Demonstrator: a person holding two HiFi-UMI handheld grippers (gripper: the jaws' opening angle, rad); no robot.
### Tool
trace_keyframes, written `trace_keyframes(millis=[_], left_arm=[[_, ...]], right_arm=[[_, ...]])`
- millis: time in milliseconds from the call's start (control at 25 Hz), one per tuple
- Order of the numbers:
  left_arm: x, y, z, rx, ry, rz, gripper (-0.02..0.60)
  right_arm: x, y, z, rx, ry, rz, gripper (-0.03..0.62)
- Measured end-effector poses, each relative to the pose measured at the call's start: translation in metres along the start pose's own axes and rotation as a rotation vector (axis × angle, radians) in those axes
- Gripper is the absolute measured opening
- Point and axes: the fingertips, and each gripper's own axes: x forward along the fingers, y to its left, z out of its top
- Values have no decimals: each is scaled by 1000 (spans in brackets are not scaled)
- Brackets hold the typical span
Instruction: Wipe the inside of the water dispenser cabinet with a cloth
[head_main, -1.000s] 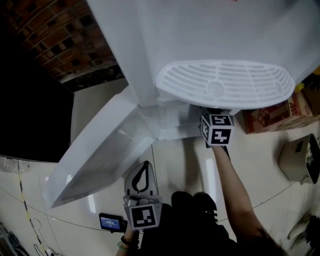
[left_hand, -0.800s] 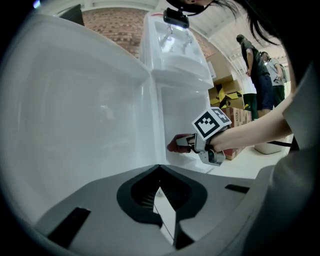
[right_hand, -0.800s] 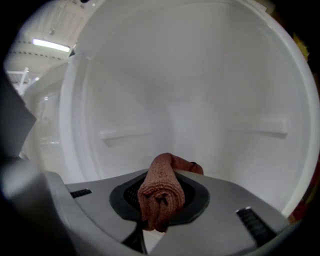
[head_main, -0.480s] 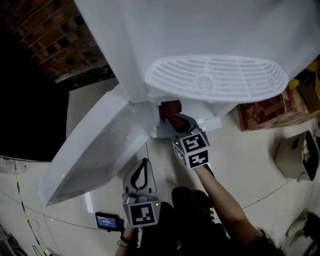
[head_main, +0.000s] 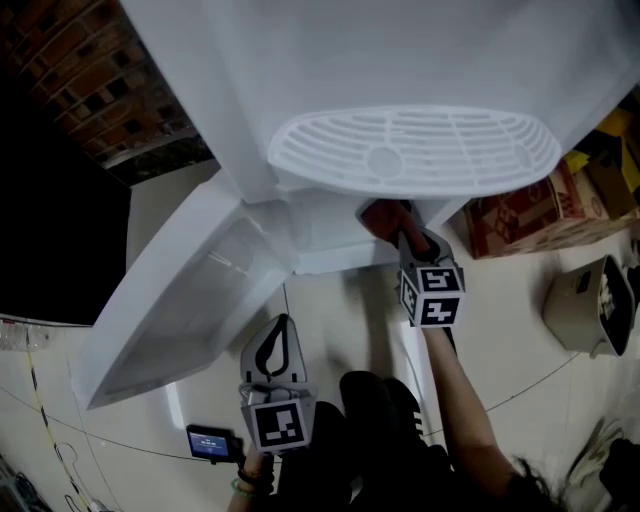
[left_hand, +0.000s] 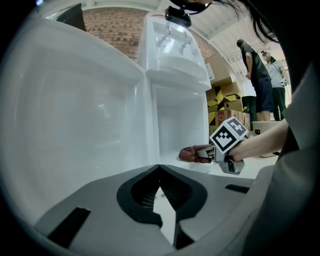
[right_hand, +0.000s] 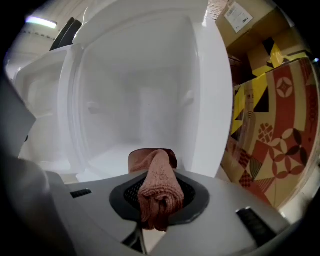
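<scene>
My right gripper is clamped on the cloth, a reddish-brown terry piece bunched into a thick, nubbly roll. The roll stands up between the jaws and folds over at the top. In the head view, it sits in the centre of the frame. It is just under the dispenser's oval drip tray, a white plastic grille with curved slots. The cloth is at the open front of the cabinet, over its lower lip. I cannot tell whether it touches the plastic there.

The cabinet is a boxy hollow of smooth, matte white plastic with rounded inner corners and a flat floor. Its door is swung wide toward the lower left of the head view. It is a shallow moulded panel with a raised rim.

My left gripper hangs low in the frame, well apart from the cabinet. Its grey jaw tips are pressed together with nothing in them, leaving a teardrop-shaped gap behind the tips.

The floor is pale glossy tile. A rough red brick wall fills the upper left. Cardboard boxes printed with red and yellow patterns stand just beside the dispenser on the right.
</scene>
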Motion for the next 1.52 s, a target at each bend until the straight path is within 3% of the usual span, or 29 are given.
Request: trace_keyframes(millis=[160,240,440,520,600,800,1080,1320,1400,1520], left_arm=[[-1,0,0,-6,-1,1,3],[-1,1,0,-1,3,1,3],[0,3,-1,5,6,5,3],[-1,4,-1,5,6,6,3],[-2,5,-2,2,9,8,3],[-3,10,-3,-3,11,13,3],[-5,15,-4,-15,8,21,3],[-6,18,-6,-20,13,25,3],[-6,18,-7,-21,14,25,3],[-8,22,-11,-24,25,32,3]], right_arm=[[-6,-10,3,23,-10,-17,77],[-16,11,40,22,-116,64,77],[-68,86,184,-92,-533,349,78],[-88,110,220,-125,-628,424,78],[-93,127,233,-147,-652,464,77],[-67,147,202,-165,-563,505,77],[-20,155,115,-86,-317,533,78],[9,162,36,-129,-98,542,78],[12,163,29,-126,-79,547,77],[7,157,57,-137,-136,523,77]])
